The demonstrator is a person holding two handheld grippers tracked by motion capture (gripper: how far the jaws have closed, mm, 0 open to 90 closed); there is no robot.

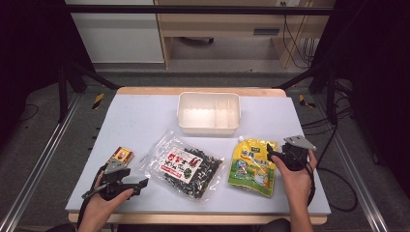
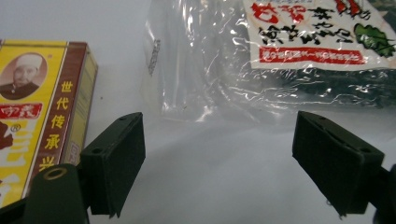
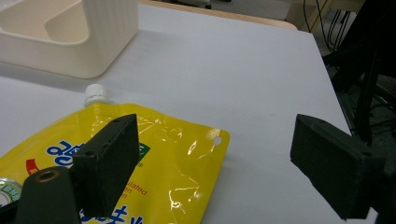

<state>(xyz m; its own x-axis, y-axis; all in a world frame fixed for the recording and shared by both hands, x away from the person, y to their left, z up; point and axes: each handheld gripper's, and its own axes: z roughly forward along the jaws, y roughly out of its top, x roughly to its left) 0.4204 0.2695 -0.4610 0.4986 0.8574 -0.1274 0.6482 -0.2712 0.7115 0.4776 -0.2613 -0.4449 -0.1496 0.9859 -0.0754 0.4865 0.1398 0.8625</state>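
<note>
From above I see my left hand-held gripper (image 1: 138,182) wide open beside the seaweed bag (image 1: 183,166); the right hand-held gripper (image 3: 215,172), also wide, hovers over the yellow pouch (image 3: 154,154), whose white cap (image 3: 97,94) its own view reveals.

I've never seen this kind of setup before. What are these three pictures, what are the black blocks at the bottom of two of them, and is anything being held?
A person sits at a table with a hand-held two-jaw tool in each hand: the left gripper and the right gripper. One camera looks down from above; the other two ride on the grippers, so the black blocks are each gripper's own jaws. On the table lie a small yellow box, a clear bag of dark dried food, a yellow spouted pouch and a white divided bin. Both grippers are open and hold nothing.
</note>
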